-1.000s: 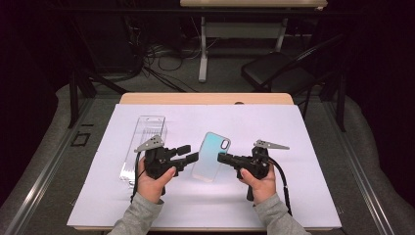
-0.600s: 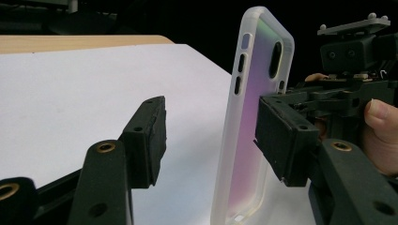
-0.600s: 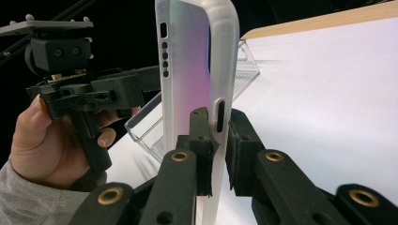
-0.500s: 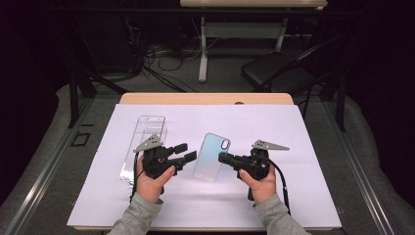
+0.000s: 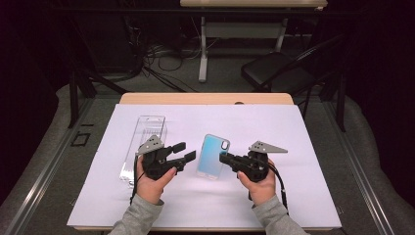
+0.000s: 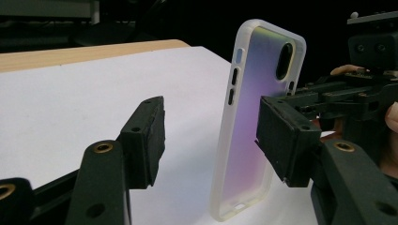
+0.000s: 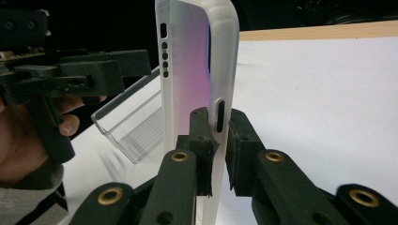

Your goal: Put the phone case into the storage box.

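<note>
Translucent, iridescent blue-to-pink soft phone case (image 5: 213,156) with an oval camera cutout, held up off the white sheet (image 5: 293,137) near the middle of the worktop. The right hand-held gripper (image 5: 230,159), just right of the case, pinches the case's side edge; its jaws are nearly fully closed on the thin rim. The left hand-held gripper (image 5: 185,152), just left of the case, has its jaws about half open and grips nothing.

Versus a second ago: the left jaws have just been opening a little, with the case beside their tips, not pressed by the pads. Both hands are in the same spots, and the case stands slightly straighter than before.

The left gripper view shows the case (image 6: 256,117) upright, camera hole at top, side button slots visible, standing past the two open jaws with the right hand-held gripper (image 6: 338,93) behind it. The right gripper view shows the pads clamped either side of the case rim (image 7: 220,93) by a button slot, plus the clear plastic rectangular box (image 7: 131,131) beyond the case. In the high view that box (image 5: 144,142) lies left of the case, next to the left hand.

Wooden worktop (image 5: 205,98) edge behind the sheet; dark room with a black chair (image 5: 279,73), cables and a table leg beyond the case.
</note>
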Available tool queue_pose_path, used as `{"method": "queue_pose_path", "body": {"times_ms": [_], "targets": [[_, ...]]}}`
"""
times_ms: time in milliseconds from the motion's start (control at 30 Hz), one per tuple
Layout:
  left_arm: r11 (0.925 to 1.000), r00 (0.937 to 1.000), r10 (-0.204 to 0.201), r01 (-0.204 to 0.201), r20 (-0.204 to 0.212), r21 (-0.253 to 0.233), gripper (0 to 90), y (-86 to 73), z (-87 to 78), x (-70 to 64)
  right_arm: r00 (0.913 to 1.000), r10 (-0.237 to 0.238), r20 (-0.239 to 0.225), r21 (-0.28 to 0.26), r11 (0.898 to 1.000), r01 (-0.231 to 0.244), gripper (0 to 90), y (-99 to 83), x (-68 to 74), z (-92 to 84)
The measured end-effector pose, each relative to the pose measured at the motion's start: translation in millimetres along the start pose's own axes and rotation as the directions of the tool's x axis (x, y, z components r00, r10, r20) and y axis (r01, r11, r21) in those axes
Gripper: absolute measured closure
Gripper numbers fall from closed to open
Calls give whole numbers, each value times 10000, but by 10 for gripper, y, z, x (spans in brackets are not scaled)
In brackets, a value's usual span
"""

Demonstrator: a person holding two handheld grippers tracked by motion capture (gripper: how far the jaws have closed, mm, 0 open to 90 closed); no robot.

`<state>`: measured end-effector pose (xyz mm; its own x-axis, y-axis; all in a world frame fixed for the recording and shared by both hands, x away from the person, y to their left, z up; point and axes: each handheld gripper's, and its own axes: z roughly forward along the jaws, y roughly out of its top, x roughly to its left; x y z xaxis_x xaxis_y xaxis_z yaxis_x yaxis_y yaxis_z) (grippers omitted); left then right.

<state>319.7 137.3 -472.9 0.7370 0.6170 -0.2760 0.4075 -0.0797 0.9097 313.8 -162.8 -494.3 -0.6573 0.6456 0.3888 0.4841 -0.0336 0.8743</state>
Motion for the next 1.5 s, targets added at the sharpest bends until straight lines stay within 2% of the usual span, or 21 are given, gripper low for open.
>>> {"method": "queue_pose_path", "body": {"times_ms": [267, 500, 833, 1067, 1500], "targets": [[9994, 9991, 331, -330, -274, 36, 436, -1, 3, -32, 9974, -565, 438, 71, 9984, 562, 823, -23, 56, 21], [9987, 9979, 507, -504, -401, 81, 452, -4, 8, -60, 9946, -795, 670, 217, 9967, 783, 823, -25, 100, 27], [9969, 9959, 765, -756, -481, 217, 470, -10, 29, -112, 9789, -1544, 1341, 440, 9877, 1498, 823, -41, 181, 40], [9958, 9947, 907, -901, -475, 155, 486, -3, 20, -140, 9751, -1759, 1354, 523, 9840, 1702, 823, -49, 220, 50], [9931, 9929, 1161, -1157, -270, 171, 533, 5, 26, -181, 9755, -1931, 1055, 580, 9805, 1878, 823, -59, 289, 64]]}}
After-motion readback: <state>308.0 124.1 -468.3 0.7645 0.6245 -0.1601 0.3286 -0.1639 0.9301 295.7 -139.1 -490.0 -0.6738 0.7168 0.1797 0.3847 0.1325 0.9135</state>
